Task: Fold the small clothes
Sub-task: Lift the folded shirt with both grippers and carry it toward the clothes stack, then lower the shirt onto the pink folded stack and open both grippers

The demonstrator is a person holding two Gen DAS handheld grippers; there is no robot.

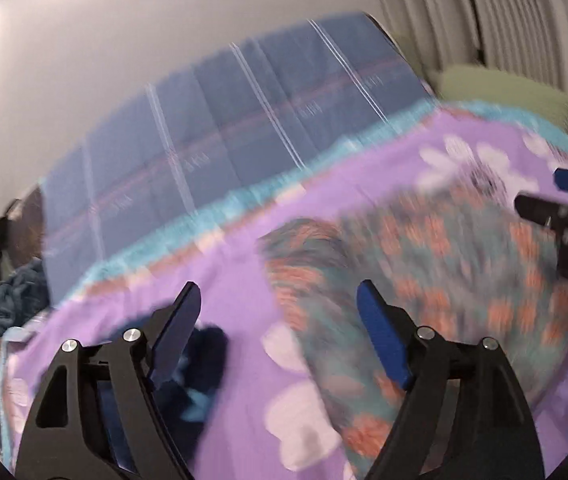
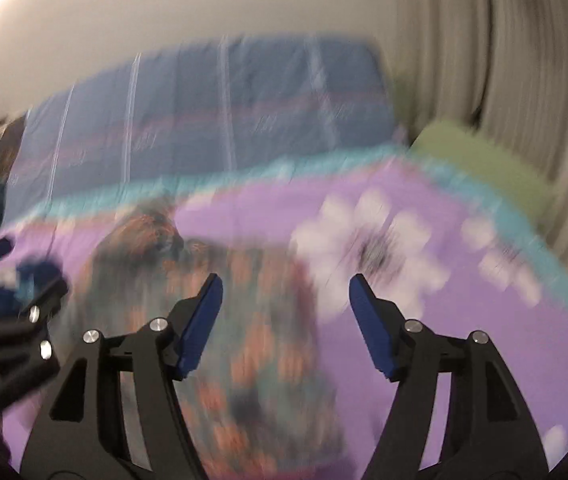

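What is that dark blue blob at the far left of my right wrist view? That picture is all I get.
Observer: A small dark blue garment with light blue patches, lying on the purple blanket.
Operator: Are the other tongs holding it?
Observer: No. The left tongs stand wide open; it lies beside one finger.
Operator: Where do my own tongs sit?
Observer: The right tongs come in at the right side of the floral garment.

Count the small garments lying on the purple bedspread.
2: a teal-and-orange patterned garment mid-bedspread, and a dark navy garment to its left, by the left gripper. Blur may hide others.
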